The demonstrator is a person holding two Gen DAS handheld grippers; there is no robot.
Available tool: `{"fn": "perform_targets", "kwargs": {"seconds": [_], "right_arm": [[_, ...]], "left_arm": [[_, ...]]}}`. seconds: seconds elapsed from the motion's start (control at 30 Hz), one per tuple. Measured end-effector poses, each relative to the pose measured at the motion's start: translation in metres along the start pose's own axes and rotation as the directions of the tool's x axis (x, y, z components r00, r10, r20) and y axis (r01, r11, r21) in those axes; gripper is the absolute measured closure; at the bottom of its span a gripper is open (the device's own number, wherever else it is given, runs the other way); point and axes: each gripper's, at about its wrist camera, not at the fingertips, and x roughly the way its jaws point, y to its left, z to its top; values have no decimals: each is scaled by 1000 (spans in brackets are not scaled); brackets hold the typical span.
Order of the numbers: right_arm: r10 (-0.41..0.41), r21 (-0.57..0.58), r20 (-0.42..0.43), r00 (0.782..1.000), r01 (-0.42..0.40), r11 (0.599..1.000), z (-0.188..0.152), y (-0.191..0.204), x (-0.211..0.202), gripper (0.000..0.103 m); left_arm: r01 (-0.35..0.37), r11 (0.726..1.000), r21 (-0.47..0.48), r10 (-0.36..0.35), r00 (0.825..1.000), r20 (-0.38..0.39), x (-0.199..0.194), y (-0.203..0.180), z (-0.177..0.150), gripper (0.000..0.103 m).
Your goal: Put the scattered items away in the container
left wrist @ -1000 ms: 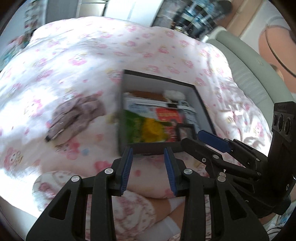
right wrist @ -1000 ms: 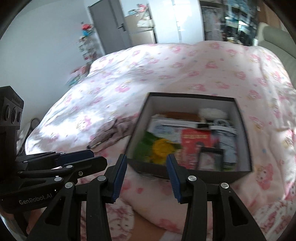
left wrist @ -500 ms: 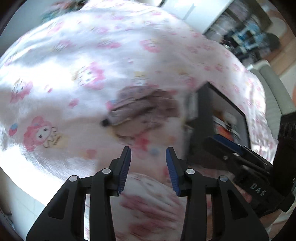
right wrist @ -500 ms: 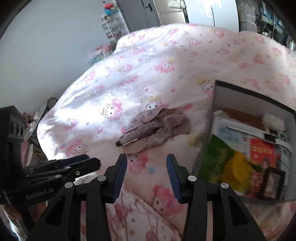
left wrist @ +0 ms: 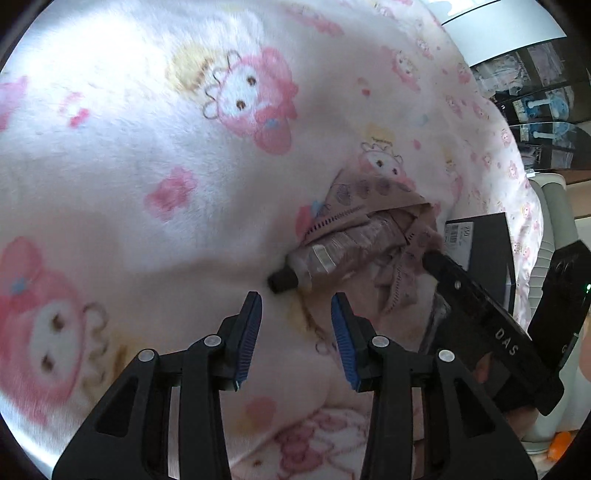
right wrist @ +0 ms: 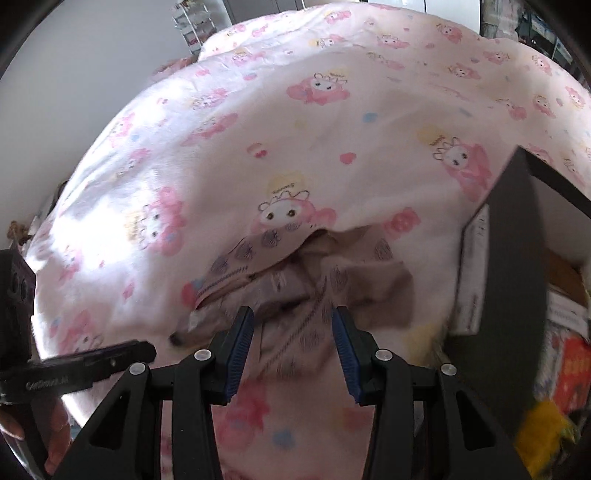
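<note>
Both my grippers, left gripper [left wrist: 296,325] and right gripper [right wrist: 292,341], have jaws apart, holding nothing. The tube [left wrist: 334,254] lies just ahead of the left jaws, wrapped in floppy socks [right wrist: 314,280]. Probably light and squishy; I'd pinch its stiffer capped end.

A bedroom in a home — a lived-in, cluttered one.

A soft pink-and-white blanket [right wrist: 332,122] printed with cartoon rabbit figures covers a bed and fills most of both views. Behind it in the right wrist view stand a plain pale wall [right wrist: 92,74] and a small rack of shelves [right wrist: 194,22] crowded with things. In the left wrist view, dark shelving [left wrist: 532,96] at the upper right carries blue-and-white figures, too blurred to identify — and a grey padded edge [left wrist: 557,221], perhaps a headboard or chair, runs along the blanket's right side.
</note>
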Motion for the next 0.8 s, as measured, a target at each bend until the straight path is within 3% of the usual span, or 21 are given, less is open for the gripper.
{"fn": "perform_targets", "kwargs": {"seconds": [0.13, 0.3, 0.47, 0.57, 0.7, 0.8], "right_arm": [[-12, 20, -12, 1000, 12, 1000, 14, -1, 28, 63], [-29, 47, -45, 999, 31, 998, 21, -8, 54, 63], [93, 96, -90, 992, -85, 992, 24, -13, 63, 60], [116, 98, -103, 988, -106, 989, 23, -12, 60, 60], [200, 156, -129, 971, -180, 971, 15, -14, 54, 60], [199, 117, -141, 970, -183, 976, -3, 13, 39, 60]], "left_arm": [[3, 1000, -20, -4, 999, -32, 18, 4, 8, 63], [57, 998, -41, -59, 997, -49, 32, 4, 8, 60], [89, 993, -73, -90, 996, -13, 26, 9, 3, 60], [110, 990, -87, -108, 994, 21, 15, 12, -2, 63], [75, 993, -90, -68, 995, 79, -11, 16, -14, 65], [35, 993, -112, -22, 993, 119, -38, 32, -27, 62]]}}
